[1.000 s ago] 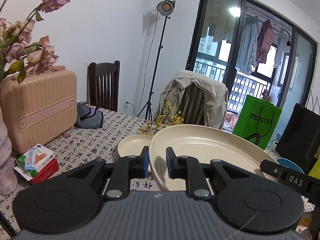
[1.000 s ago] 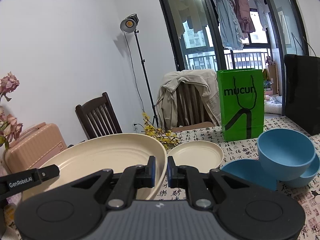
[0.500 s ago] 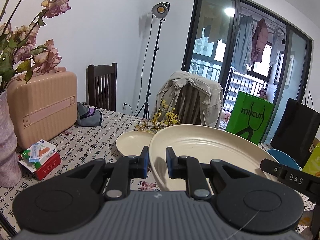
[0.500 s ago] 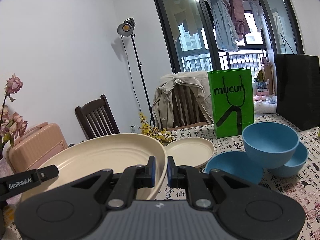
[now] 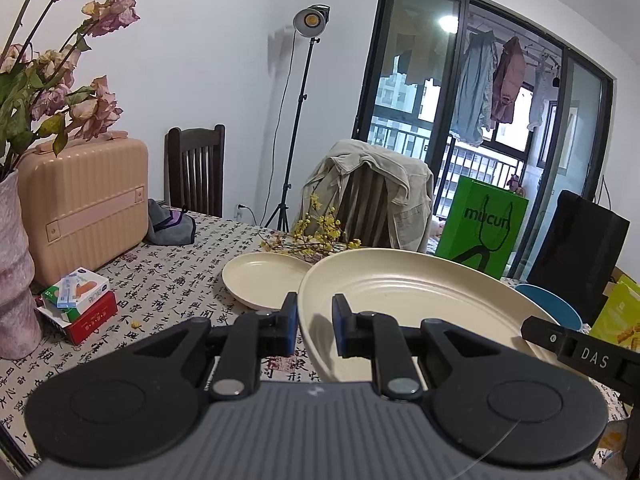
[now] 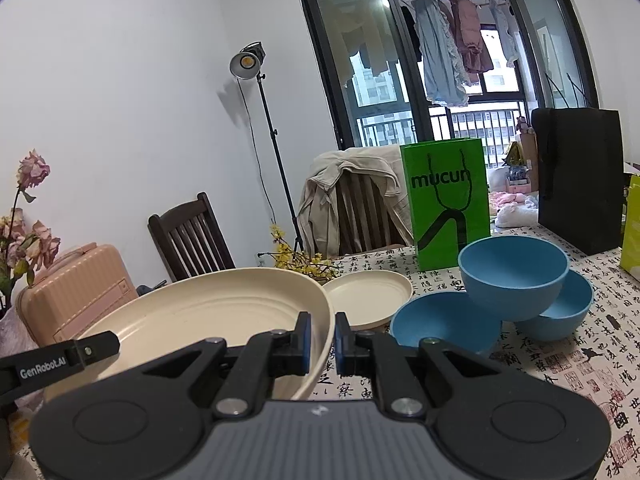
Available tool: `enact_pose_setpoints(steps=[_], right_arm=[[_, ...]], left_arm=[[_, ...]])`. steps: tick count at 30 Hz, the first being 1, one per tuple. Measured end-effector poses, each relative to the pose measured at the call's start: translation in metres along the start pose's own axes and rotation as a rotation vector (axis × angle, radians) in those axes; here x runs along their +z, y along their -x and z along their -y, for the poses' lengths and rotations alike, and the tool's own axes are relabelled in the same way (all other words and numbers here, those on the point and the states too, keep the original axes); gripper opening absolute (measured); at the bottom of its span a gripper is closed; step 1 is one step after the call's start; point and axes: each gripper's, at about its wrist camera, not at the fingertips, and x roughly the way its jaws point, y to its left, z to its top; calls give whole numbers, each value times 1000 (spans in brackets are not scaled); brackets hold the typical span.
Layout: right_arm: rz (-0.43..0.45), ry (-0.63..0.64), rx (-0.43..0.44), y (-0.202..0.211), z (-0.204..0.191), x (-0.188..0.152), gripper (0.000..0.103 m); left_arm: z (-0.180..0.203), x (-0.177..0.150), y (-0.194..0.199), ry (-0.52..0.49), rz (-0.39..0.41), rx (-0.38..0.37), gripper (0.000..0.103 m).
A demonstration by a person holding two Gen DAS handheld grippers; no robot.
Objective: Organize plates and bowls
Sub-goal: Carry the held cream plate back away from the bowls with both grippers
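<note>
Both grippers hold a large cream plate (image 5: 408, 304) above the table. My left gripper (image 5: 314, 327) is shut on its left rim; my right gripper (image 6: 321, 339) is shut on its right rim (image 6: 324, 320). A smaller cream plate (image 5: 264, 280) lies on the table beyond it, also in the right wrist view (image 6: 370, 294). Three blue bowls sit to the right: one (image 6: 514, 276) rests tilted on top of two others (image 6: 436, 322) (image 6: 568, 314). One blue bowl edge (image 5: 548, 306) shows in the left wrist view.
A pink case (image 5: 80, 204), a vase of dried roses (image 5: 16, 272) and small boxes (image 5: 76, 304) stand at the left. A green bag (image 6: 444, 208), a black bag (image 6: 580, 176), yellow flowers (image 5: 316, 236) and chairs line the far edge.
Both grippers have lifted the large plate a little; the table and the small plate sit lower and farther in view, and the bowls have shifted left in the right wrist view.
</note>
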Motion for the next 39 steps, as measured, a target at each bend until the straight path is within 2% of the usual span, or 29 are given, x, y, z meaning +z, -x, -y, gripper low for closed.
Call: enact_pose_setpoints(steps=[12, 39], right_arm=[[20, 2, -28, 29, 10, -8, 12], [78, 0, -39, 63, 27, -29, 12]], left_arm=[[15, -15, 15, -7, -13, -15, 18], [28, -42, 31, -56, -12, -79, 18]])
